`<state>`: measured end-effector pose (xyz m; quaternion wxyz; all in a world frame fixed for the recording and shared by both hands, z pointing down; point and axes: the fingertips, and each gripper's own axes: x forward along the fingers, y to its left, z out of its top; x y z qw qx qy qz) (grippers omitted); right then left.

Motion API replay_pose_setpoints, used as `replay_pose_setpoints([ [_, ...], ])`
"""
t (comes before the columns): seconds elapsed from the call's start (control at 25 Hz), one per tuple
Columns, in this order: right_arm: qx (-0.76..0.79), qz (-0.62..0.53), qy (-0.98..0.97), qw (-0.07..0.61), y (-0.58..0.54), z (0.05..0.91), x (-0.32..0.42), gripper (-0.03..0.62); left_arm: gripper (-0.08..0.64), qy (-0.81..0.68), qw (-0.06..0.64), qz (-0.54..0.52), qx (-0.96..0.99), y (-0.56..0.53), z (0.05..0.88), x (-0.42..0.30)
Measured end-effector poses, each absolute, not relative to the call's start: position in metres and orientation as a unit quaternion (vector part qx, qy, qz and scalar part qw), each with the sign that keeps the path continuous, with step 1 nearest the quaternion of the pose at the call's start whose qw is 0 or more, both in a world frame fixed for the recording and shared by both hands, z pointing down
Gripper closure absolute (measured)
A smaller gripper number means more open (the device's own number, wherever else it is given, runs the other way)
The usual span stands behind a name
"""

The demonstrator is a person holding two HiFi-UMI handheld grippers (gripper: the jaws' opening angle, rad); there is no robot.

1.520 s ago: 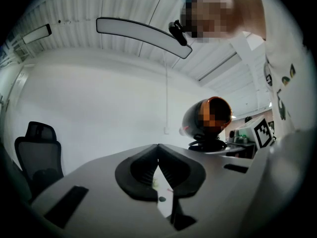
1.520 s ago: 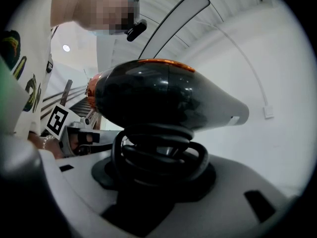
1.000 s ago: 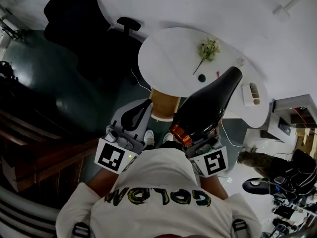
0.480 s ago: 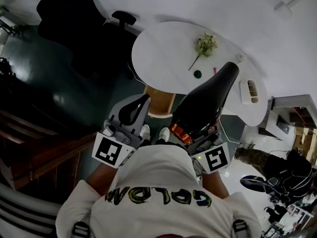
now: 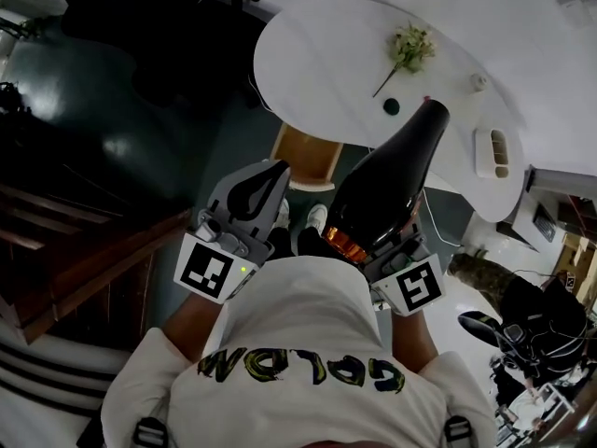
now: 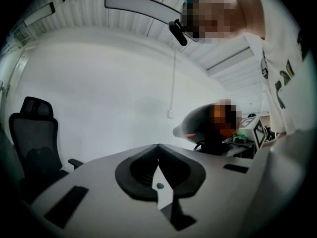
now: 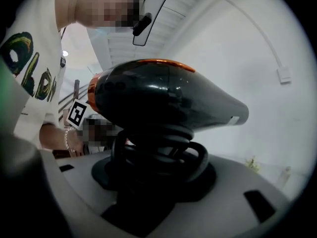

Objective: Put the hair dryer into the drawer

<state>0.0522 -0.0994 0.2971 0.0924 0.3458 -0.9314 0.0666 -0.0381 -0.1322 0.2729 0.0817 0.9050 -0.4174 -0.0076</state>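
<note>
We are in what looks like an office workroom: a black mesh office chair (image 6: 33,133) near a white rounded counter (image 5: 322,59) with a wooden drawer (image 5: 308,157) beneath and a flower sprig (image 5: 409,47) on top, a ribbed ceiling (image 6: 84,14), and cabled equipment (image 5: 522,334) crowding one side.

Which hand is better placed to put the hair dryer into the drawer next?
Right. The right gripper holds the hair dryer by its cord-wrapped handle, and the drawer under the table looks open. The left gripper is shut and empty.
</note>
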Motion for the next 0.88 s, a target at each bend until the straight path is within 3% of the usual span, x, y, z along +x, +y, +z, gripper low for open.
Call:
replay_pose_setpoints([
  [0.88, 0.117, 0.234, -0.945, 0.194, -0.020, 0.419, 0.030, 0.350, 0.548, -0.414, 0.164, 0.055, 0.894, -0.115, 0.375, -0.037],
])
